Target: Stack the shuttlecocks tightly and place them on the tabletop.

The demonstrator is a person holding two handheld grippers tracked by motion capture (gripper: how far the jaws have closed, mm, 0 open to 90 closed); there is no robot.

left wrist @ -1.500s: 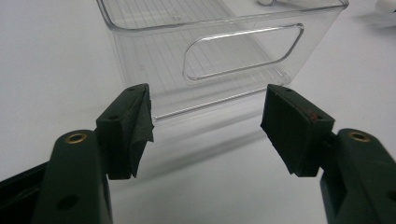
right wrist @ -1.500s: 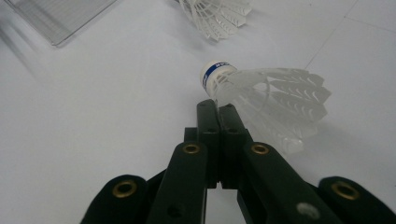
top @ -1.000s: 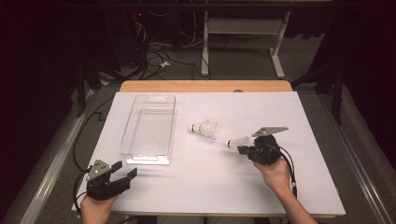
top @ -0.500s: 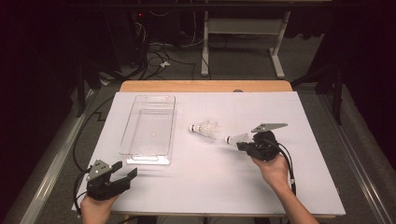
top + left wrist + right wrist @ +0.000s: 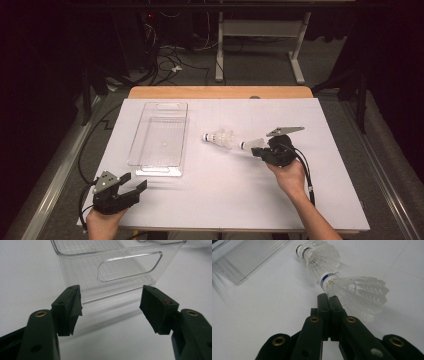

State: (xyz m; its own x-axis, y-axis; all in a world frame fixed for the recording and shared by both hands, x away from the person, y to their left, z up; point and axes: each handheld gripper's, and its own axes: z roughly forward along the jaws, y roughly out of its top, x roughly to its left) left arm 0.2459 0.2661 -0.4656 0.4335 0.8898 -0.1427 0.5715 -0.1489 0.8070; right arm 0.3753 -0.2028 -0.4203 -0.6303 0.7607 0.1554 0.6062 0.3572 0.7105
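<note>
Pinching white plastic shuttlecock (image 5: 352,291) by skirt edge near its blue-banded cork, right gripper (image 5: 329,298) has jaws pressed together; shuttlecock lies tilted, just beside second shuttlecock stack (image 5: 318,257) on white table (image 5: 225,195). Right hand (image 5: 286,176) reaches from bottom right, gripper pointing left. Left gripper (image 5: 111,307) spread wide, resting before clear tray (image 5: 120,270)

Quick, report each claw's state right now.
Left claw: open, holding nothing.
Right claw: shut on the skirt edge of a shuttlecock.
</note>
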